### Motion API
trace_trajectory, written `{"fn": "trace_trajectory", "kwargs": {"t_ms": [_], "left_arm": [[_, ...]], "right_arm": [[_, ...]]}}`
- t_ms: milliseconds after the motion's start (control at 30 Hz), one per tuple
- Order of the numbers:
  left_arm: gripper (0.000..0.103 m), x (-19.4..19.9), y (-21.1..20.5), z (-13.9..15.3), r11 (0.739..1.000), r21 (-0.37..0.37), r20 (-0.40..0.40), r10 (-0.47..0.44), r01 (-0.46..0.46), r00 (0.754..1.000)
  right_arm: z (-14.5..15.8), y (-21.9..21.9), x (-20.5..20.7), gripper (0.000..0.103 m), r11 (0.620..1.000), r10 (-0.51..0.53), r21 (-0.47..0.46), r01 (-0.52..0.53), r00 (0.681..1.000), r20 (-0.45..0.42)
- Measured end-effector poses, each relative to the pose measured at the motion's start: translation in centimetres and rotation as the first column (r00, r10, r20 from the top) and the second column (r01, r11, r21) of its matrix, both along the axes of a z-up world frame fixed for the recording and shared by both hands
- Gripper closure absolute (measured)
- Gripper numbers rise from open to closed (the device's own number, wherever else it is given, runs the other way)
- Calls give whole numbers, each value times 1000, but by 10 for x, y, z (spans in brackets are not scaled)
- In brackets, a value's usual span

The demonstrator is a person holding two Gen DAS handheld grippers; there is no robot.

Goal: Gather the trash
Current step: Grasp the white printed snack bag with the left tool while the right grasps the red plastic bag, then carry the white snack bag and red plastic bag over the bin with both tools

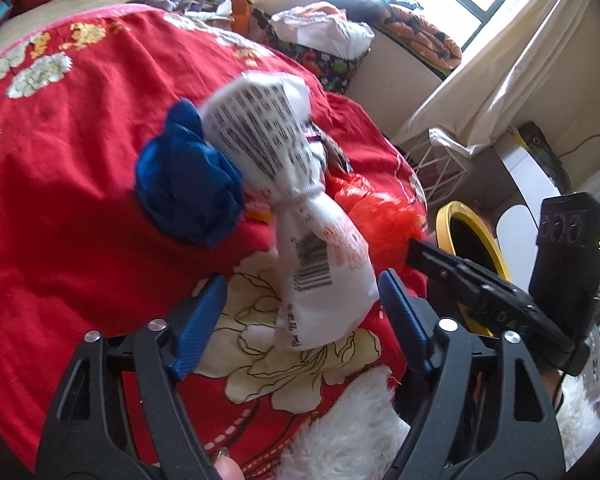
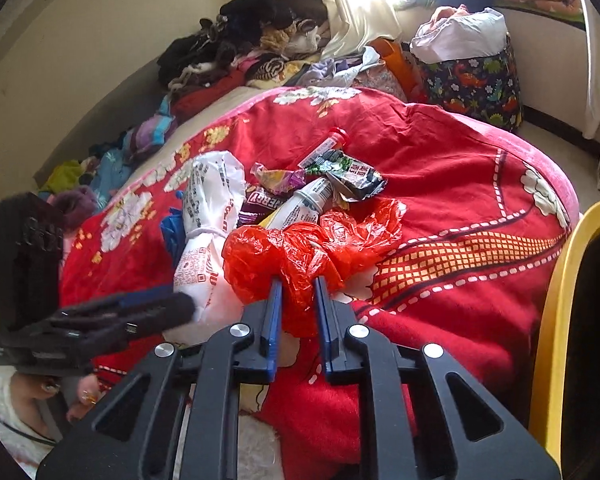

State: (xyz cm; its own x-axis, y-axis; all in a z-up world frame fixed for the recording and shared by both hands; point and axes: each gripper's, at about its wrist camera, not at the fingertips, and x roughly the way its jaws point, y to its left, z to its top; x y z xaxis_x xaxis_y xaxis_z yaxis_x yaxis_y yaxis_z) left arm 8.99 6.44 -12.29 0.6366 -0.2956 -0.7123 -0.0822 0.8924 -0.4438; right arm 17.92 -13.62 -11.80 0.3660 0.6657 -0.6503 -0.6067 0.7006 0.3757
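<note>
**Spotter:** What worries you from here?

**Me:** Two things. My right gripper (image 2: 296,280) has its blue pads pinched on a fold of the red plastic bag (image 2: 300,252), near the edge of the bunch. That film is thin and slippery, so I judge it could slide out or tear when I lift, and the loose tail could drag the wrappers (image 2: 340,176) behind it off the red bedspread (image 2: 460,184).

**Spotter:** And the left?

**Me:** My left gripper (image 1: 300,300) stands fairly wide, straddling the lower end of the white printed packet (image 1: 320,276). The right-hand pad looks to be at the packet's edge; the left pad is clear of it. I have no grip yet. If I close off-centre, I think the packet squirts sideways or I catch bedspread cloth with it.

**Spotter:** Where does everything sit?

**Me:** The trash lies in a heap on the bedspread: the packet beside a crumpled blue bag (image 1: 188,176), the red bag just right of it. The yellow-rimmed bin (image 2: 556,320) waits at the bed's edge, near my right side.

**Spotter:** The two grippers look close.

**Me:** They are; I could knock them together.
</note>
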Motion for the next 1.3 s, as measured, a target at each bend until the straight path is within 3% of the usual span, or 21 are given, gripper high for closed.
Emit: {"fn": "trace_trajectory", "kwargs": {"t_ms": [167,233,433,800,1300], "left_arm": [[42,3,-10,-1,1000,14,-6,-16,16,1000],[56,2,-13,1,999,21,2,-33,33,999],[72,0,-20,6,997,54,18,-61,60,998],[76,-16,-19,50,995,87,155,-57,44,986],[76,-9,-42,95,992,106,256,-95,70,962]], "right_arm": [[10,-13,-5,89,999,-15,35,14,1000,6],[15,-17,-8,89,999,-20,41,19,1000,16],[28,-28,-18,89,998,-25,63,23,999,36],[51,-42,-33,89,996,-37,85,29,994,104],[86,-83,-38,89,984,-134,142,109,975,180]]}}
